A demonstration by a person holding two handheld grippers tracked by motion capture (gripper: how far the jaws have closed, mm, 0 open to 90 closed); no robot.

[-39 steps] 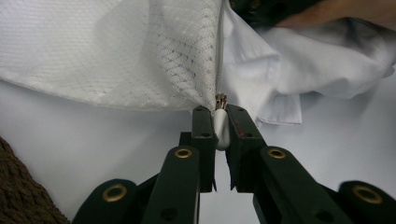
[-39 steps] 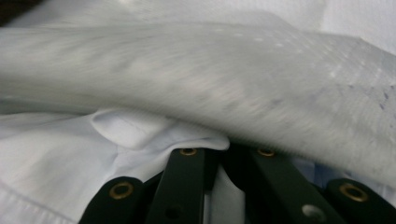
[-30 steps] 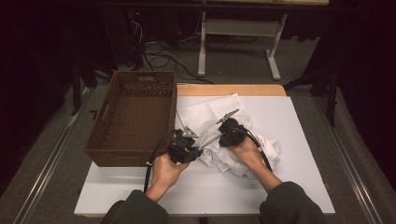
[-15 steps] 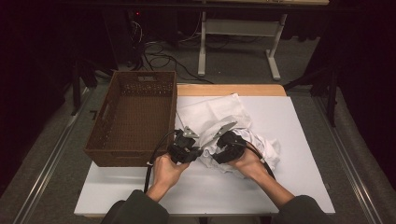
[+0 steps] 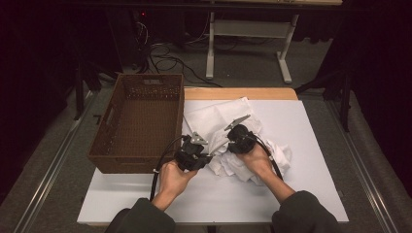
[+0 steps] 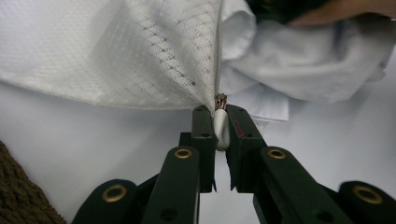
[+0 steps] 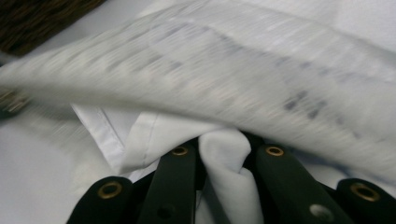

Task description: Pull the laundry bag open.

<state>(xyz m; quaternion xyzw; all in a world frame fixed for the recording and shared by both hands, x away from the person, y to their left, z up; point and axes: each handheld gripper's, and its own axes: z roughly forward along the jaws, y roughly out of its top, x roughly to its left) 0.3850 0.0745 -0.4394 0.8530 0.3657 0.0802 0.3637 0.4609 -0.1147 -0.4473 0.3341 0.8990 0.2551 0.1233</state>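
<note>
A dim room with cables and a white table frame on the grey floor lay behind the white table point(image 5: 311, 145). Taking the brown wicker basket point(image 5: 138, 124) as the landmark, at the table's left end: it stood upright with its open top showing a bare woven floor. Just right of the basket's near right corner, the left gripper point(image 6: 219, 122) was clamped tight on a white zipper pull point(image 6: 221, 131), at the bottom of the zipper of a white mesh laundry bag point(image 6: 140, 51) that spread away from the jaws. The bag lay right of the basket, its near edge lifted. Farther right of the basket, the right gripper point(image 5: 232, 137) was pressed into a crumpled white garment point(image 5: 243, 162) beside the bag; its jaws had just been closing, and in the right gripper view a fold of that white cloth point(image 7: 226, 163) bulged between them, pinched.
</note>
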